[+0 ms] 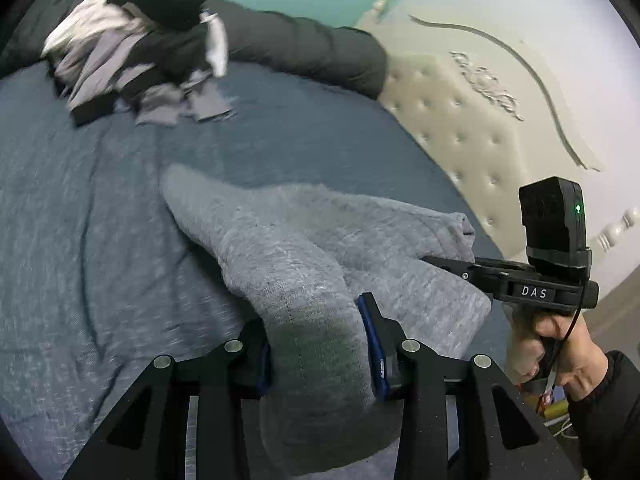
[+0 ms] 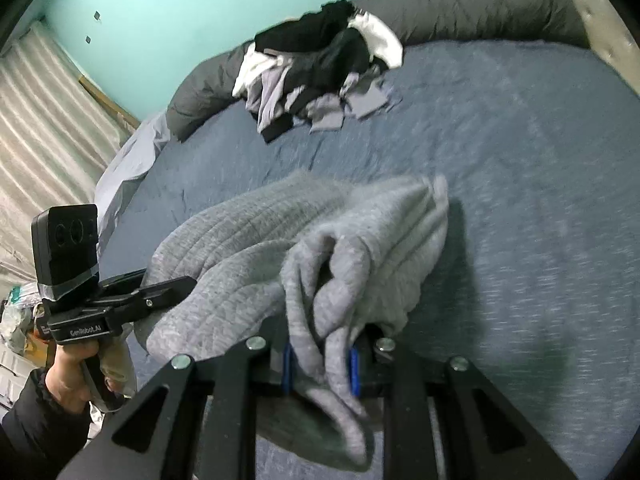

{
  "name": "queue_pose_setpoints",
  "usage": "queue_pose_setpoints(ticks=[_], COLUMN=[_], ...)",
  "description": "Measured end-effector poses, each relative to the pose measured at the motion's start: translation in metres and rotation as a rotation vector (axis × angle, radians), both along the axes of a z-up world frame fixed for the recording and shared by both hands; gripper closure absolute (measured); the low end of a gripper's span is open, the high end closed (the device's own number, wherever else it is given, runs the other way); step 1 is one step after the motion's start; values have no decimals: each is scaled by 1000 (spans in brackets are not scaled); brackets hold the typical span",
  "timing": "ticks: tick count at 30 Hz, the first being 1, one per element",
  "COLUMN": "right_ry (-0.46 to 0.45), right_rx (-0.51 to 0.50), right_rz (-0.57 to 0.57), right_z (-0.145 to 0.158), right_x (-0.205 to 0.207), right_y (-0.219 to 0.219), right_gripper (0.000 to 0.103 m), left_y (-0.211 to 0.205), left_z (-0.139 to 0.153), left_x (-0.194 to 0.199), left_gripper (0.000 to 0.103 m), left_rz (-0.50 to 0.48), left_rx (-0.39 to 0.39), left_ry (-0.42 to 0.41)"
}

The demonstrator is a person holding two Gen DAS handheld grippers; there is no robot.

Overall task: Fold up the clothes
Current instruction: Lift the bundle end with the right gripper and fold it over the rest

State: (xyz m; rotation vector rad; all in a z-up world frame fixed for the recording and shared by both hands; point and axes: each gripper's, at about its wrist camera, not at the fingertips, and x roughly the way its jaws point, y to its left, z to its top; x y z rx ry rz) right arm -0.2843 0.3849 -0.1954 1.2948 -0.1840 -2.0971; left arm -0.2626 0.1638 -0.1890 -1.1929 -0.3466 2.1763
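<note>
Grey garment (image 1: 288, 264) — blue bedsheet (image 1: 100, 208), teal wall (image 2: 160, 20)

Bed (image 2: 520, 168), blue cover: heap of dark and pale clothes (image 2: 320, 64) near far edge; grey rolled quilt (image 2: 460, 12) along far edge; grey garment (image 2: 248, 240) partly resting mid-bed.

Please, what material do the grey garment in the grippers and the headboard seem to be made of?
Grey garment: probably soft cotton-blend knit or fleece, matte; its heathered surface looks fuzzy and it drapes in thick folds. Headboard: likely cream leather or leatherette, slightly glossy; button tufting shows, and carved trim above it.
</note>
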Motion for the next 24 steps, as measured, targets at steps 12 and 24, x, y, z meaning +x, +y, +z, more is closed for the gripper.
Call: queue_pose_setpoints(ticks=[12,24], right_ry=[60,161], right_rx=[18,72], right_rz=[-99,-194], right_z=[65,124], right_x=[-6,-64], right_y=[129,258], right_gripper=[84,84], left_y=[130,280], left_z=[58,107], left_x=[-11,-60], left_gripper=[63,63], left_rz=[-114,-190], left_rx=[17,29], left_ry=[60,141])
